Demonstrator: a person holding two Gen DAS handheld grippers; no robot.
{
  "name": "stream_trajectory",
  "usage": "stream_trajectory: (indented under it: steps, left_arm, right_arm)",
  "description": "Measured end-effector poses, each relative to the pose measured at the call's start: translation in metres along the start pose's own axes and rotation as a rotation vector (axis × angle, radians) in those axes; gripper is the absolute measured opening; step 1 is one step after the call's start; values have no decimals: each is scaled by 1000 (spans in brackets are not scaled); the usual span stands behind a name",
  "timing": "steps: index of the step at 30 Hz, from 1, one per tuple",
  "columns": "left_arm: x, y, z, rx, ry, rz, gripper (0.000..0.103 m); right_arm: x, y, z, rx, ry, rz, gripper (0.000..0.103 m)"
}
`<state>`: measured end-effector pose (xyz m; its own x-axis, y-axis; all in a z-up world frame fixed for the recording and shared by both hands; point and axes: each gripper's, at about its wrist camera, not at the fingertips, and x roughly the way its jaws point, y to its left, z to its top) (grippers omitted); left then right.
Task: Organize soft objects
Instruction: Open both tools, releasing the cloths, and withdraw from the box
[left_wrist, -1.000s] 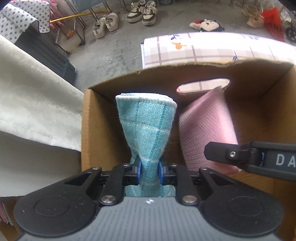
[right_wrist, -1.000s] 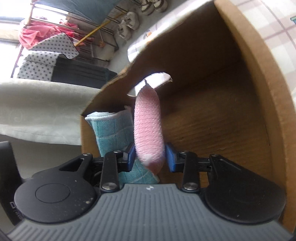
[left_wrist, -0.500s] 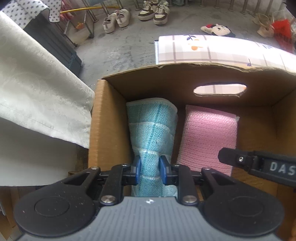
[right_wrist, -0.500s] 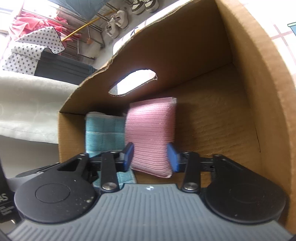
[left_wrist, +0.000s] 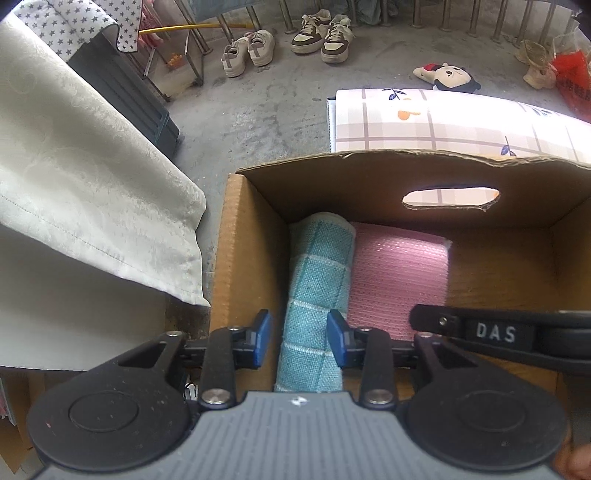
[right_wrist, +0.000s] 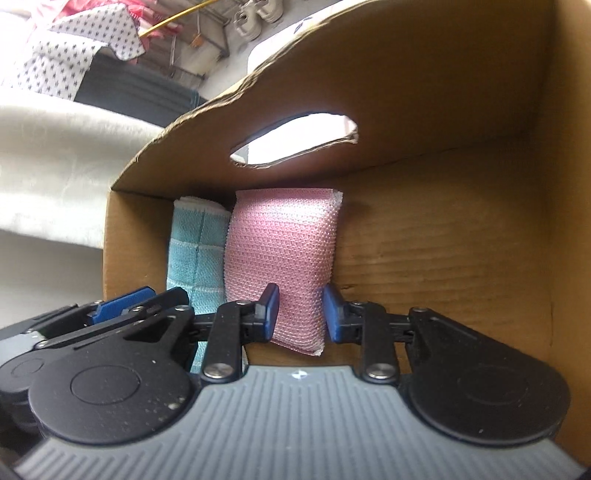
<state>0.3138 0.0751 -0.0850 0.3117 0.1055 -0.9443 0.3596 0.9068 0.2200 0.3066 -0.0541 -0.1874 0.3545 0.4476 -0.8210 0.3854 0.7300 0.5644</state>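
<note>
Step in hand, as I read it: letting both folded cloths settle in the cardboard box (left_wrist: 243, 258); best to lift each gripper straight up so the pads don't drag them. Left gripper (left_wrist: 300, 341) opening, pads off the teal cloth (left_wrist: 317, 288) between them; right gripper (right_wrist: 301, 312) closing, and whether it actually presses the pink cloth (right_wrist: 280, 258) I cannot tell. Teal checked weave lies against the left wall, pink textured cloth touching beside it
</note>
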Motion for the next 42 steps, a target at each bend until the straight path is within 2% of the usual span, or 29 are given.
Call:
stream_trajectory:
  steps: [4,11,15,17,22,23,24,27,30,34,38,42]
  left_arm:
    - [-2,-3,-1,0,-11,-4,47]
    - [-11,-9,-5,8,-33,7,60]
    - [-17,-9,-6,-2,-51,3,64]
    - [-23,-8,-6,-11,-60,-3,70]
    - [-41,-7,-11,-36,-99,-26,83]
    - [-45,-7,-12,-45,-105,-35,84]
    - [-50,-7,-14,-57,-111,-46,86]
    - [-68,-4,-22,-109,-142,-133,90]
    - [-88,-6,-34,-160,-185,-203,93]
    - [-118,-30,-51,-154,-238,-237,93]
    - [-157,-68,-74,-135,-304,-313,93]
    - [-194,-122,-92,-126,-309,-379,93]
  right_arm:
    - [-1,2,5,-29,-7,-2,29]
    - [-19,-1,5,-19,-42,21,40]
    - [-28,1,3,-19,-64,38,41]
    - [-36,0,2,-14,-84,67,42]
    - [-62,2,2,-30,-146,169,57]
    - [-68,2,2,-30,-154,187,63]
    - [-74,1,2,-26,-162,207,71]
    - [-98,1,1,-26,-198,267,81]
    - [-122,1,-2,-25,-221,338,85]
    - [-165,-11,-12,-32,-244,414,87]
    - [-226,-43,-30,-43,-271,473,88]
    - [-290,-96,-49,-43,-284,478,88]
